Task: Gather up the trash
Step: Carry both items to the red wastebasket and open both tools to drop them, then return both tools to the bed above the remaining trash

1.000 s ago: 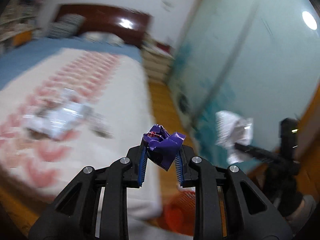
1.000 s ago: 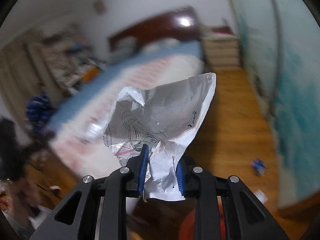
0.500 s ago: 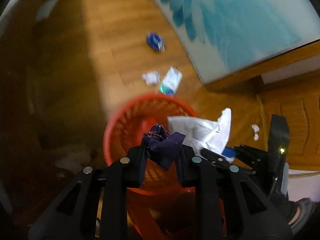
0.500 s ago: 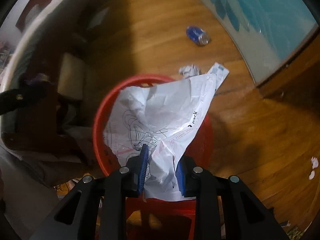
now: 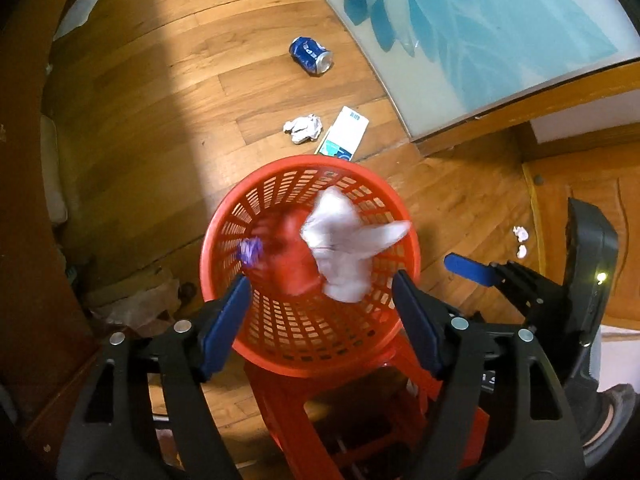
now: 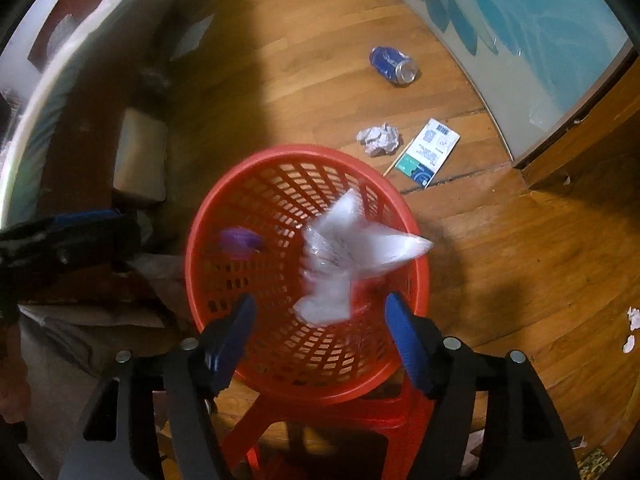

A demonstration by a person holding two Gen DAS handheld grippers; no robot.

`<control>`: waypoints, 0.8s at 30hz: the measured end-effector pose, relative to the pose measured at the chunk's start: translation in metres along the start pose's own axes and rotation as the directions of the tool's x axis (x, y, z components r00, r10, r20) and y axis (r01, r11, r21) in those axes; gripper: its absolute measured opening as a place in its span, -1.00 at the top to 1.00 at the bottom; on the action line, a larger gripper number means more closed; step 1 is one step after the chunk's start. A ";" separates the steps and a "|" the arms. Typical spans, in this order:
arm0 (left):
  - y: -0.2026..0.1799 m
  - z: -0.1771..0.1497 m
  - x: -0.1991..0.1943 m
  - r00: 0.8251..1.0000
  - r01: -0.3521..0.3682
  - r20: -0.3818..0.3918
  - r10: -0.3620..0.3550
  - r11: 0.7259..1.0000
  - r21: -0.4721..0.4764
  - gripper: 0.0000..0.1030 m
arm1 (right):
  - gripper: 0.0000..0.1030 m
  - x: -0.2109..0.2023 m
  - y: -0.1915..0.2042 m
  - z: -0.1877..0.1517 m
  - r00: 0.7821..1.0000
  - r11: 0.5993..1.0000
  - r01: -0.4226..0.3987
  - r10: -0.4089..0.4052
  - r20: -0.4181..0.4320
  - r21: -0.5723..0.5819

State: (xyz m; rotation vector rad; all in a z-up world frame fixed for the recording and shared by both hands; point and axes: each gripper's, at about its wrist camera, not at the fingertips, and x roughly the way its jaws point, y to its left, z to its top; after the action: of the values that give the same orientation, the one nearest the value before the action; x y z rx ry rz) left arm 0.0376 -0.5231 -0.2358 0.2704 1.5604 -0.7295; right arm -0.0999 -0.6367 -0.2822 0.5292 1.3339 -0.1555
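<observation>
Both grippers hang over a red mesh basket [image 5: 224,216] [image 6: 192,248]. My left gripper [image 5: 320,284] has its jaws opening, nothing between the blue pads. A crumpled purple wrapper [image 5: 250,252] [image 6: 240,242] is falling, blurred, inside the basket near its left wall. My right gripper [image 6: 320,306] is opening too, and the white plastic bag [image 5: 344,248] [image 6: 348,256] drops loose below it, one corner over the right rim. A finger [image 5: 468,270] of the right gripper shows to the right in the left wrist view.
The basket stands on a red stool [image 5: 360,400]. On the wooden floor beyond lie a blue can [image 5: 311,55] [image 6: 394,65], a crumpled paper ball [image 5: 303,128] [image 6: 379,139], a flat carton [image 5: 345,138] [image 6: 428,152] and small paper scraps [image 5: 520,236]. A glass door is at upper right.
Both grippers swung down from bed height to above the basket, then opened. The purple wrapper and the white bag left the jaws and are falling into the basket.
</observation>
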 end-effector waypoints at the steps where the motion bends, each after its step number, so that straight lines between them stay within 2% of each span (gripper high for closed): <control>1: -0.001 -0.001 -0.004 1.000 -0.003 0.011 0.003 1.000 0.000 -0.42 | -0.35 -0.004 0.002 0.001 1.000 1.000 -0.001 0.001 0.012 0.000; 3: -0.001 -0.005 -0.017 0.999 0.005 0.042 -0.005 1.000 -0.006 -0.42 | -0.35 -0.014 0.006 0.003 0.999 1.000 -0.009 0.009 0.034 0.004; 6: 0.004 -0.012 -0.056 0.988 0.030 0.151 -0.026 0.999 -0.026 -0.42 | -0.36 -0.039 0.018 0.008 0.995 1.000 -0.019 0.020 0.097 -0.011; 8: 0.013 -0.023 -0.099 0.960 0.019 0.279 -0.007 0.999 -0.042 -0.42 | -0.39 -0.062 0.033 0.015 0.986 0.999 -0.023 0.028 0.164 -0.034; 9: 0.016 -0.029 -0.115 0.946 0.014 0.323 0.002 0.999 -0.048 -0.42 | -0.48 -0.076 0.044 0.020 0.978 0.998 -0.024 0.035 0.207 -0.052; 12: 0.041 -0.061 -0.186 0.863 -0.030 0.500 0.067 0.996 -0.082 -0.42 | -0.52 -0.114 0.081 0.032 0.945 0.992 -0.038 0.073 0.318 -0.117; 15: 0.074 -0.104 -0.251 0.754 -0.088 0.635 0.168 0.984 -0.156 -0.48 | -0.52 -0.148 0.133 0.041 0.906 0.979 -0.061 0.135 0.400 -0.193; 16: 0.089 -0.122 -0.272 0.707 -0.103 0.674 0.212 0.975 -0.198 -0.49 | -0.52 -0.160 0.155 0.043 0.890 0.971 -0.070 0.164 0.425 -0.226; 17: 0.102 -0.139 -0.289 0.668 -0.114 0.700 0.252 0.964 -0.239 -0.51 | -0.52 -0.168 0.170 0.043 0.879 0.966 -0.074 0.181 0.442 -0.249; 19: 0.124 -0.167 -0.312 0.608 -0.130 0.727 0.320 0.943 -0.306 -0.53 | -0.54 -0.185 0.217 0.038 0.844 0.944 -0.080 0.234 0.482 -0.319; 20: 0.140 -0.191 -0.325 0.565 -0.149 0.732 0.380 0.920 -0.363 -0.54 | -0.55 -0.189 0.233 0.034 0.834 0.935 -0.081 0.253 0.491 -0.345; 22: 0.162 -0.220 -0.335 0.524 -0.172 0.724 0.448 0.888 -0.426 -0.55 | -0.55 -0.192 0.280 0.019 0.813 0.903 -0.071 0.298 0.500 -0.423; 23: 0.172 -0.233 -0.335 0.510 -0.174 0.720 0.470 0.877 -0.449 -0.55 | -0.55 -0.190 0.294 0.013 0.811 0.893 -0.068 0.310 0.497 -0.446; 24: 0.179 -0.242 -0.334 0.504 -0.171 0.716 0.483 0.868 -0.466 -0.55 | -0.55 -0.186 0.314 0.004 0.811 0.877 -0.067 0.325 0.486 -0.475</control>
State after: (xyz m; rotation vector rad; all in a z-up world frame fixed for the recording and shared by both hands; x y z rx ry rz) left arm -0.0067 -0.1591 0.0251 -0.0483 0.6490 -0.1765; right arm -0.0153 -0.3997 -0.0181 0.2052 0.6928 0.1647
